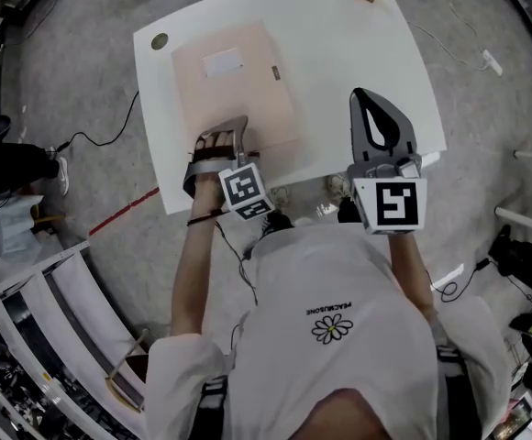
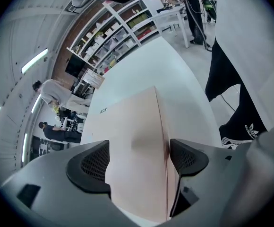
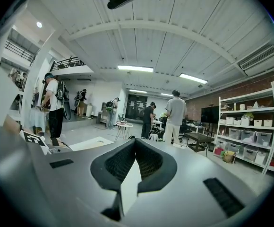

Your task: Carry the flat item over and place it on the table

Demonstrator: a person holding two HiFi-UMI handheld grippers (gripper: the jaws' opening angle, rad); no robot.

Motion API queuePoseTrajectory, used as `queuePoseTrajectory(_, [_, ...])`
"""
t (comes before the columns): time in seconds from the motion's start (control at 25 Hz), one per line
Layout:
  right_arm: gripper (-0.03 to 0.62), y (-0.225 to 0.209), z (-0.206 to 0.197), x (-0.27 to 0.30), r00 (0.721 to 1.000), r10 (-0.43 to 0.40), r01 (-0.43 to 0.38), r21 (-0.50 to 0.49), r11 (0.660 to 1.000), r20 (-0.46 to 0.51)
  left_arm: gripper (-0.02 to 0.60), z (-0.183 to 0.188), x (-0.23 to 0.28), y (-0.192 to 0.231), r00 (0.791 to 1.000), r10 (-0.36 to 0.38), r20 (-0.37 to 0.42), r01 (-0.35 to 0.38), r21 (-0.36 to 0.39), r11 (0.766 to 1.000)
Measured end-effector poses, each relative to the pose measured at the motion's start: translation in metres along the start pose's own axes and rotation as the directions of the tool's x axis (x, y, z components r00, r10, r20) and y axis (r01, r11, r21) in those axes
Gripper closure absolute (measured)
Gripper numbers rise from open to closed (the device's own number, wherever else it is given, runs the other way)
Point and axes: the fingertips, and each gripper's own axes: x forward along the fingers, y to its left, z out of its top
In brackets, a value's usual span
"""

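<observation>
step: release | left claw (image 2: 138, 157) spread wide, item (image 2: 127, 122) loose between its jaws, flat on bench (image 2: 184, 89) | right claw (image 3: 136, 161) closed, empty | advice: back left claw straight out, no dragging

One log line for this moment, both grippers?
package: lying flat on table | left gripper: open, straddling package edge | right gripper: shut, empty

White T-shirt (image 1: 358, 273) with daisy print (image 1: 332, 328); grey left gripper (image 1: 222, 134) and right gripper (image 1: 360, 94) bear marker cubes (image 1: 244, 191)

Flat item's (image 1: 234, 90) near edge hidden under left gripper (image 1: 222, 145) — label (image 1: 223, 61) txt too small to read.
</observation>
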Motion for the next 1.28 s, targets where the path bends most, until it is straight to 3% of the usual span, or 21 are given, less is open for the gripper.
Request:
queuePoseTrajectory(0.24, [0.582, 0.000, -0.002, 0.000, 1.000, 0.014, -0.014, -0.004, 1.000, 0.002, 0.172, 0.000, 0.001, -0.008, 1.000, -0.021, 0.001, 0.021, -0.023, 1.000])
queuePoseTrajectory(0.44, [0.582, 0.000, 0.004, 0.006, 0.999, 0.037, -0.036, -0.019, 0.999, 0.030, 0.204, 0.013, -0.023, 0.006, 0.997, -0.022, 0.072, 0.029, -0.091, 0.995])
queuePoseTrajectory(0.6, [0.582, -0.001, 0.030, 0.018, 0.993, 0.046, -0.043, -0.035, 0.998, 0.106, 0.302, 0.024, -0.061, 0.063, 0.984, 0.125, 0.130, -0.104, -0.158, 0.982])
queuePoseTrajectory(0.72, [0.582, -0.006, 0.051, 0.028, 0.984, 0.045, -0.037, -0.050, 0.998, 0.173, 0.374, 0.033, -0.096, 0.119, 0.940, 0.291, 0.180, -0.240, -0.260, 0.935])
queuePoseTrajectory(0.84, [0.582, -0.005, 0.077, 0.031, 0.964, 0.075, -0.058, -0.074, 0.996, 0.255, 0.407, 0.040, -0.137, 0.171, 0.865, 0.454, 0.213, -0.360, -0.367, 0.858])
queuePoseTrajectory(0.96, [0.582, -0.001, 0.103, 0.031, 0.941, 0.103, -0.073, -0.104, 0.992, 0.322, 0.433, 0.045, -0.185, 0.211, 0.762, 0.603, 0.238, -0.442, -0.490, 0.751])
queuePoseTrajectory(1.04, [0.582, 0.000, 0.115, 0.031, 0.932, 0.101, -0.076, -0.086, 0.993, 0.349, 0.466, 0.046, -0.217, 0.230, 0.679, 0.695, 0.237, -0.462, -0.598, 0.655])
queuePoseTrajectory(1.16, [0.582, -0.003, 0.122, 0.034, 0.925, 0.068, -0.066, -0.020, 0.998, 0.373, 0.549, 0.042, -0.252, 0.249, 0.544, 0.814, 0.204, -0.411, -0.781, 0.471])
queuePoseTrajectory(1.2, [0.582, -0.003, 0.123, 0.035, 0.926, 0.054, -0.060, 0.003, 0.998, 0.373, 0.558, 0.039, -0.259, 0.252, 0.507, 0.841, 0.189, -0.381, -0.826, 0.415])
queuePoseTrajectory(1.28, [0.582, -0.002, 0.120, 0.036, 0.936, 0.034, -0.049, 0.034, 0.998, 0.352, 0.565, 0.032, -0.269, 0.251, 0.449, 0.880, 0.156, -0.341, -0.880, 0.330])
